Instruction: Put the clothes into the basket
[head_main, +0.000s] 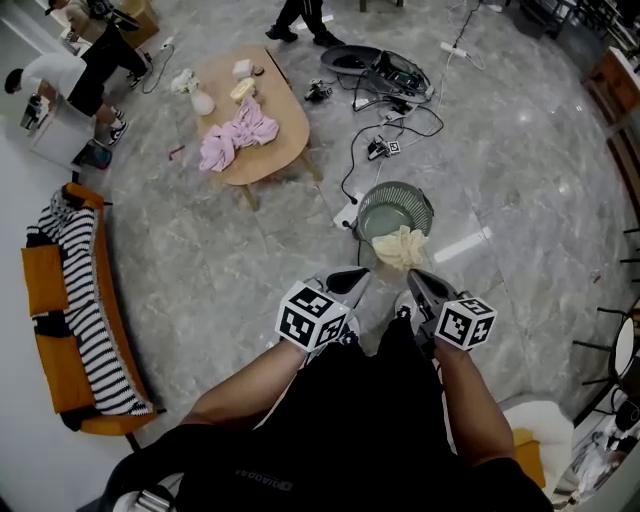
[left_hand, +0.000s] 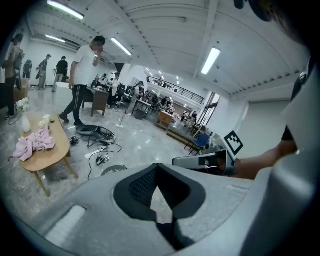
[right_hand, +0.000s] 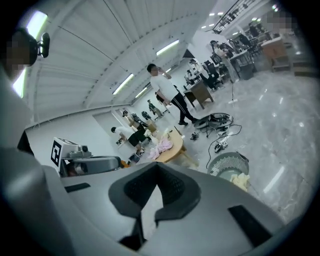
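Observation:
A grey round basket (head_main: 395, 205) stands on the marble floor, and a cream cloth (head_main: 403, 247) hangs over its near rim. A heap of pink clothes (head_main: 238, 135) lies on the low wooden table (head_main: 285, 130) farther off to the left. Both grippers are raised side by side in front of me, near the basket. My left gripper (head_main: 358, 274) is shut and empty. My right gripper (head_main: 413, 276) is shut with nothing in it. The right gripper view shows the basket (right_hand: 227, 162), the cream cloth (right_hand: 241, 181) and the pink clothes (right_hand: 161, 146).
A black-and-white striped garment (head_main: 85, 290) lies on the orange sofa (head_main: 45, 280) at the left. Cables and power strips (head_main: 390, 110) trail over the floor behind the basket. A white vase (head_main: 200, 100) stands on the table. People (head_main: 70, 75) are at the far left.

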